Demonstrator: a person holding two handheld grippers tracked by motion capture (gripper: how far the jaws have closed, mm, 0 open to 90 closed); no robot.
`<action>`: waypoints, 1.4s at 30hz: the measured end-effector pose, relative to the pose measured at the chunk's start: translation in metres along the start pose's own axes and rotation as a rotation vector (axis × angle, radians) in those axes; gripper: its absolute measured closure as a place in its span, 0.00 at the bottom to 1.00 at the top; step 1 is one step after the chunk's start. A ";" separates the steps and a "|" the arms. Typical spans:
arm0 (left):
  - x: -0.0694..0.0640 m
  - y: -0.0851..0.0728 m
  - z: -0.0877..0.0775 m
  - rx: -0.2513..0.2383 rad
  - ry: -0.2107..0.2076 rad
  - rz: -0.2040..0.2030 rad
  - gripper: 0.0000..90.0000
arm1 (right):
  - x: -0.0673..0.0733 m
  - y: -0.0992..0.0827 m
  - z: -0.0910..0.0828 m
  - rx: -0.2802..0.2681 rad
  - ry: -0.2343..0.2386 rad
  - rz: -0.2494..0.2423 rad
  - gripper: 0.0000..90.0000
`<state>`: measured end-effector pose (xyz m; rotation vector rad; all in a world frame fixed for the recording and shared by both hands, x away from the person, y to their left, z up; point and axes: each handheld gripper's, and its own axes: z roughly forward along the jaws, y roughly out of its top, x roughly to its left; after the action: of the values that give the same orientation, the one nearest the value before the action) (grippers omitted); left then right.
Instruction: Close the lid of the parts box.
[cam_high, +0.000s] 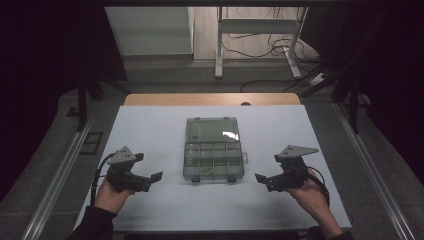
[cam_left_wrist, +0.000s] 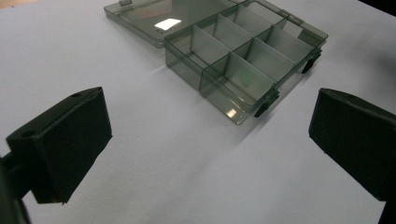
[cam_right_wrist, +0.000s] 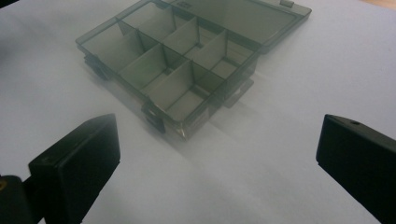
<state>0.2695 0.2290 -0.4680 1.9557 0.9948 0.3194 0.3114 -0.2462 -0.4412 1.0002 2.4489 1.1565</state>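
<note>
A smoky clear plastic organiser box (cam_high: 214, 160) lies open in the middle of the white table top, its flat lid (cam_high: 212, 129) folded back away from me. Dividers split the box (cam_left_wrist: 247, 56) (cam_right_wrist: 168, 65) into several compartments, and a small green item (cam_high: 205, 170) lies in a near one. My left gripper (cam_high: 156, 177) is held low at the box's left, open, jaws wide apart with bare table between them (cam_left_wrist: 205, 140). My right gripper (cam_high: 261, 179) hovers at the box's right, also open and holding nothing (cam_right_wrist: 217, 154).
The white table top (cam_high: 150, 130) has bare room on both sides of the box and in front of it. Its wooden far edge (cam_high: 210, 98) shows behind. A desk frame (cam_high: 257, 30) and loose cables (cam_high: 260, 50) sit on the floor beyond. Metal rails (cam_high: 60, 170) run along the sides.
</note>
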 end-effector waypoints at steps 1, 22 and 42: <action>0.000 0.001 0.001 0.001 -0.001 0.000 0.00 | 0.000 0.002 0.002 -0.001 0.001 -0.004 0.00; 0.012 0.030 0.026 0.031 -0.039 0.023 0.00 | -0.013 0.025 0.020 -0.054 0.058 0.058 0.00; 0.018 0.055 0.056 0.093 -0.051 0.033 0.00 | -0.035 0.050 0.053 0.022 0.012 0.105 0.00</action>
<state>0.3406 0.1935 -0.4581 2.0560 0.9602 0.2444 0.3870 -0.2161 -0.4399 1.1440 2.4489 1.1735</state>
